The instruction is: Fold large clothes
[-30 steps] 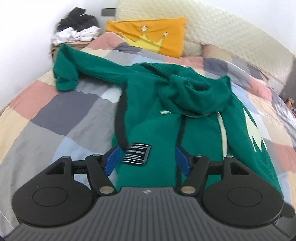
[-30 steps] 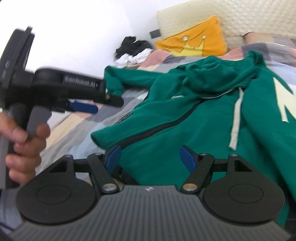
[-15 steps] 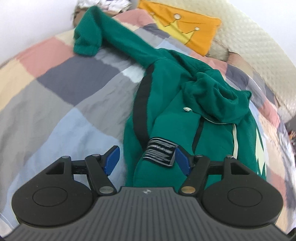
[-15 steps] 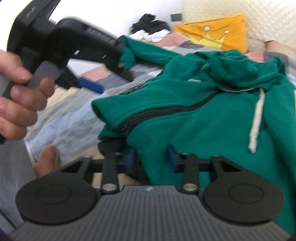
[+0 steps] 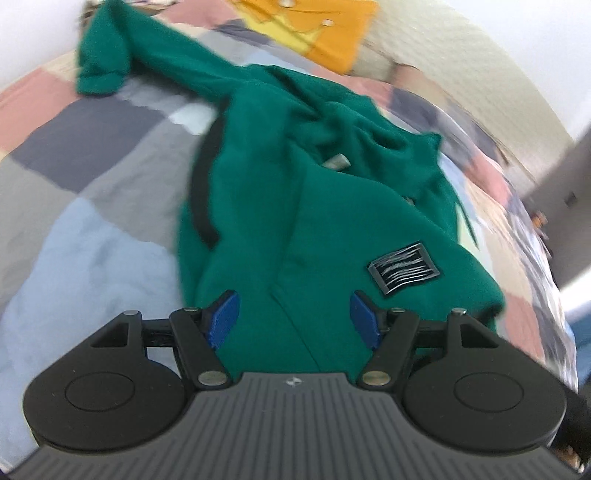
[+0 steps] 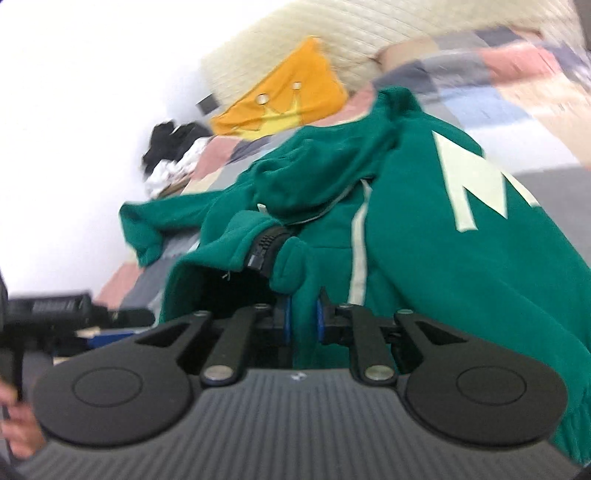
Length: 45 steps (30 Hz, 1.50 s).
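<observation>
The green hoodie [image 5: 295,206] fills the middle of the patchwork quilt [image 5: 85,206], and its outstretched sleeve [image 5: 122,55] bars the far left. Bare quilt lies open along the hoodie's left side. The orange crown pillow [image 5: 325,33] and clothes pile [image 6: 173,151] crowd the headboard end.

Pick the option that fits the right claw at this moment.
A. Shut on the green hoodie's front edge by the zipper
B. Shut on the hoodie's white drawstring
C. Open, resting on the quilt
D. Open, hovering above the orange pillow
A: the right claw has its blue pads pinching a fold of the green hoodie just beside the zipper.
</observation>
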Each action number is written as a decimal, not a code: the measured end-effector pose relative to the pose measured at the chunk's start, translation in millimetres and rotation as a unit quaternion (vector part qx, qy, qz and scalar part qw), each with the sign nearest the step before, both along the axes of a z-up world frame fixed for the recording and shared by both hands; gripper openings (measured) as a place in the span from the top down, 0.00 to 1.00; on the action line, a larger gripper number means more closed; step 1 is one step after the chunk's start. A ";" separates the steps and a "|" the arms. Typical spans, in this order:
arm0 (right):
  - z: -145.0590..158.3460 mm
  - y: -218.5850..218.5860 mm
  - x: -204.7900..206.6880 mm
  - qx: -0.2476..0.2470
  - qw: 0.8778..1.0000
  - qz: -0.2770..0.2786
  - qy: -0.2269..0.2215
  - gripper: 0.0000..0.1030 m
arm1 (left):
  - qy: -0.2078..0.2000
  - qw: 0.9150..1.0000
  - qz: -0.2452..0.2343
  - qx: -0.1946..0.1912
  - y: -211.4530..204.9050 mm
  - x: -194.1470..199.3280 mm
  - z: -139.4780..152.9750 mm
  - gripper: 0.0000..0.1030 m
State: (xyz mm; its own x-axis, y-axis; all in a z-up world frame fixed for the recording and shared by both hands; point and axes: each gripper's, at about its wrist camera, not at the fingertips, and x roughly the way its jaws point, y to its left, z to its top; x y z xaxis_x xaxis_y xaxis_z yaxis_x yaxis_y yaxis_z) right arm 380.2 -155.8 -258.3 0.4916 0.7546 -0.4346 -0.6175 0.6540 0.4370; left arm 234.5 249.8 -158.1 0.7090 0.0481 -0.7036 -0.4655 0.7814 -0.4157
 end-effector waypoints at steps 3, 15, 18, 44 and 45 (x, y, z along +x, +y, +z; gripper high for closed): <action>-4.4 -3.7 6.0 0.016 1.000 -0.004 0.024 0.84 | -0.005 0.999 -0.053 0.008 -18.1 5.8 0.9 0.25; 6.1 -5.0 8.9 0.064 0.997 0.016 0.036 0.84 | 0.010 0.978 -0.131 0.161 -81.5 16.9 0.9 0.22; 11.1 -8.5 6.6 0.077 0.996 0.020 0.030 0.84 | -0.004 0.972 -0.163 0.171 -92.7 13.0 3.8 0.19; 27.6 14.6 -43.6 0.056 0.989 0.115 -0.076 0.85 | -0.009 0.975 0.163 0.152 -2.1 -43.6 37.4 0.85; 28.6 17.9 -50.2 0.053 0.987 0.129 -0.081 0.85 | -0.014 0.975 0.174 0.137 6.0 -50.9 44.8 0.85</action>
State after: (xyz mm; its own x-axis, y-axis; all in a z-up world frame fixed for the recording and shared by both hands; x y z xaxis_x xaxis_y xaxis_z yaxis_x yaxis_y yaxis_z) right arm 330.1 -137.9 -229.7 0.3331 0.9009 -0.2781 -0.8249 0.4213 0.3769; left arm 183.6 255.7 -113.3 0.6355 0.4726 -0.6106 -0.7132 0.6623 -0.2297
